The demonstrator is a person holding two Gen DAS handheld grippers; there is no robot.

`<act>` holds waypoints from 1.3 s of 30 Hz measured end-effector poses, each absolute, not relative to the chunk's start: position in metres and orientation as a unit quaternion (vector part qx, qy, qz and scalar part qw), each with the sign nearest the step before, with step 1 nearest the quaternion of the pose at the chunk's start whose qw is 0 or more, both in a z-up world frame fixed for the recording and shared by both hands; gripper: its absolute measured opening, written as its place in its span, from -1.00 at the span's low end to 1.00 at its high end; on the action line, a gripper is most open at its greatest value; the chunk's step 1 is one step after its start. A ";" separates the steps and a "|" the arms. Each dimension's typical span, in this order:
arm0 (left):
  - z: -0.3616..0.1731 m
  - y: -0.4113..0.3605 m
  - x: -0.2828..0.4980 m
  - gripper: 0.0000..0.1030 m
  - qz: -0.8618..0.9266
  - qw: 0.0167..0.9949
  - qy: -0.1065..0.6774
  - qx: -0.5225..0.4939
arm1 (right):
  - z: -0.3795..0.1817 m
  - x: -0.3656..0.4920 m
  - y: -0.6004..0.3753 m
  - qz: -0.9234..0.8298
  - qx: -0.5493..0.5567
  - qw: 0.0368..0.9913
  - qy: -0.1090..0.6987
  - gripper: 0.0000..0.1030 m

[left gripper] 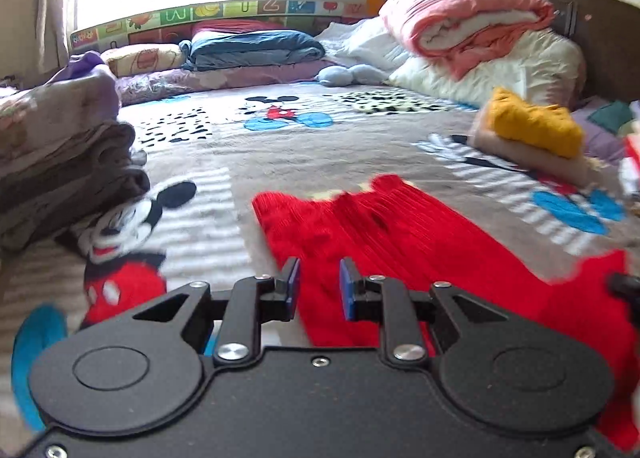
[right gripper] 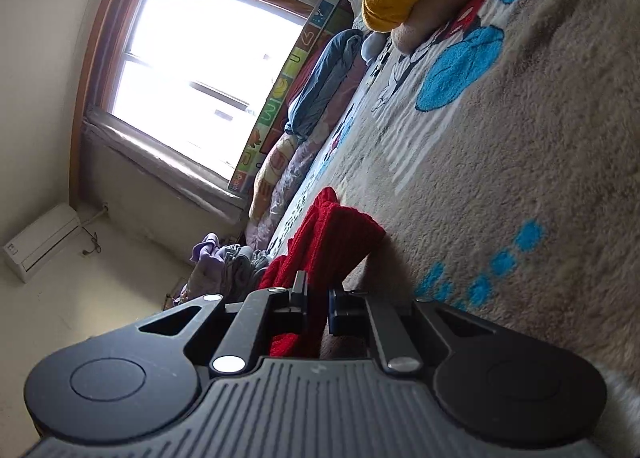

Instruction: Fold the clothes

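Observation:
A red ribbed knit garment (left gripper: 400,234) lies spread on the cartoon-print bed blanket (left gripper: 320,153). My left gripper (left gripper: 319,286) hovers open just above its near left part, with nothing between the blue pads. In the right wrist view, which is rolled onto its side, my right gripper (right gripper: 318,308) is shut on an edge of the red garment (right gripper: 332,242) and holds that part lifted off the blanket (right gripper: 520,145). A black part at the right edge of the left wrist view, by the raised red corner, is probably the right gripper (left gripper: 626,288).
A yellow folded garment (left gripper: 532,125) rests on a beige one at the right. Brown folded blankets (left gripper: 68,173) are stacked at the left. A pink quilt (left gripper: 472,17), a blue quilt (left gripper: 256,45) and pillows line the far side under the window (right gripper: 208,69).

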State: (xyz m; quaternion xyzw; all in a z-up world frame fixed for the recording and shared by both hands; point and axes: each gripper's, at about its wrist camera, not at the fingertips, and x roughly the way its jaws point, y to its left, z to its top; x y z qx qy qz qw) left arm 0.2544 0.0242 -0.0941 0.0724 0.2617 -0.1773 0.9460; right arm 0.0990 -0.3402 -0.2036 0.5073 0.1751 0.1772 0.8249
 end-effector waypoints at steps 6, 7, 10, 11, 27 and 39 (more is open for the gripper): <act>-0.098 0.001 0.274 -0.64 -0.218 0.919 0.279 0.175 | -0.208 0.100 -0.341 0.189 0.512 0.821 0.170 -0.78; -0.092 0.001 0.276 -0.64 -0.212 0.926 0.265 0.168 | -0.208 0.099 -0.341 0.191 0.512 0.820 0.168 -0.78; -0.101 -0.007 0.303 -0.64 -0.190 0.926 0.282 0.165 | -0.209 0.100 -0.340 0.197 0.509 0.820 0.169 -0.78; -0.104 -0.010 0.313 -0.64 -0.183 0.925 0.288 0.164 | -0.209 0.100 -0.340 0.199 0.509 0.820 0.169 -0.78; -0.095 -0.013 0.296 -0.17 -0.150 0.924 0.330 0.117 | -0.205 0.095 -0.342 0.207 0.515 0.818 0.153 -0.76; -0.081 -0.008 0.284 -0.92 -0.119 0.946 0.300 0.040 | -0.206 0.095 -0.343 0.206 0.521 0.814 0.152 -0.76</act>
